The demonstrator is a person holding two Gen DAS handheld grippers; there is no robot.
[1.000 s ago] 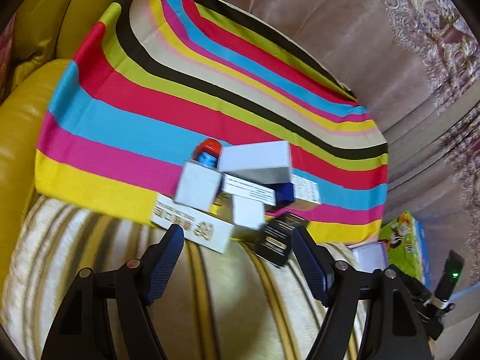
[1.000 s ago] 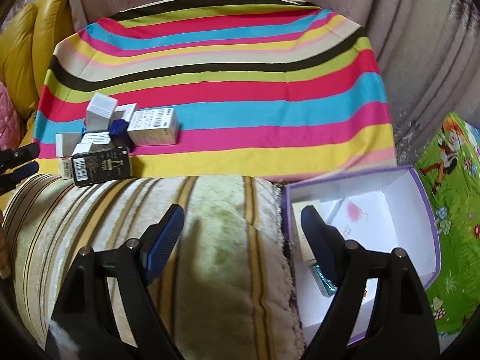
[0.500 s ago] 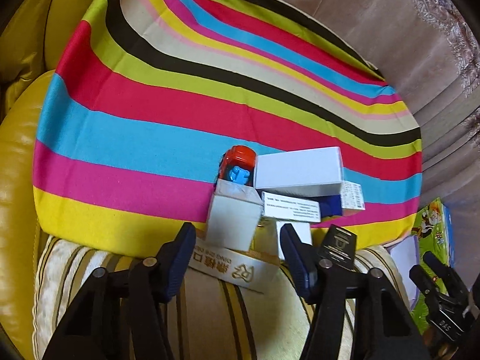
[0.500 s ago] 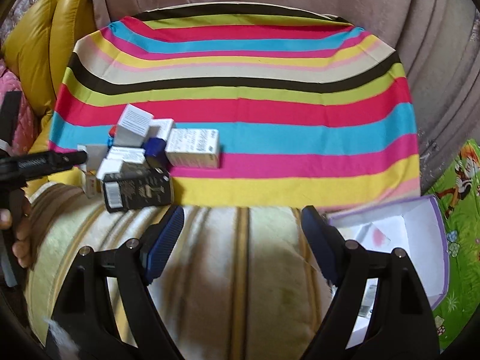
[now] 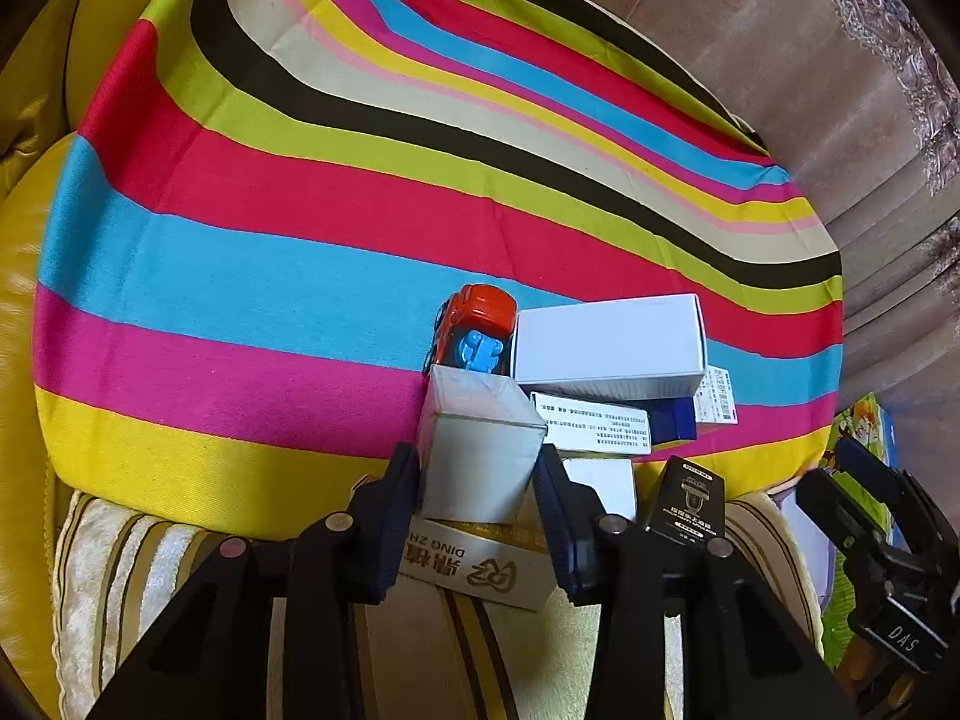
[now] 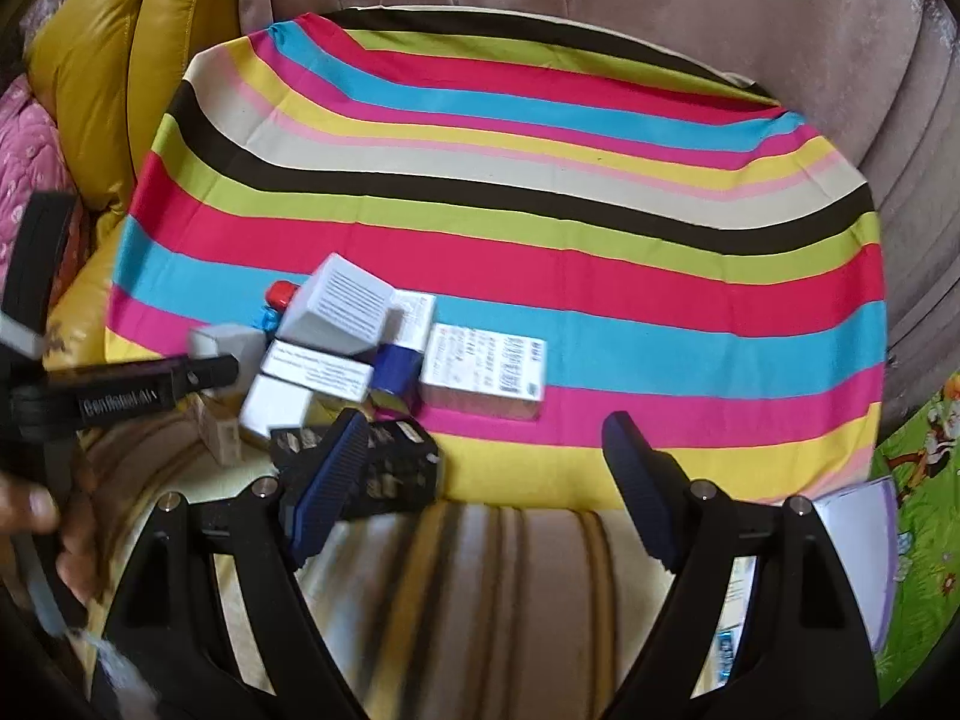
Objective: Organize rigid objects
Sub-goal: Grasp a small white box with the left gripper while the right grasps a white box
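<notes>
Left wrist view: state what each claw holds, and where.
The left claw pinches the upright pale grey cardboard box across its lower side faces. The right claw is open, holding nothing.

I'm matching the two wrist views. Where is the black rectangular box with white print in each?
Left wrist: black rectangular box, lower right, beside the right finger of the left gripper.
Right wrist: same box, lower left, partly behind a blue finger pad.
Shared landmark: the dark blue small box.
</notes>
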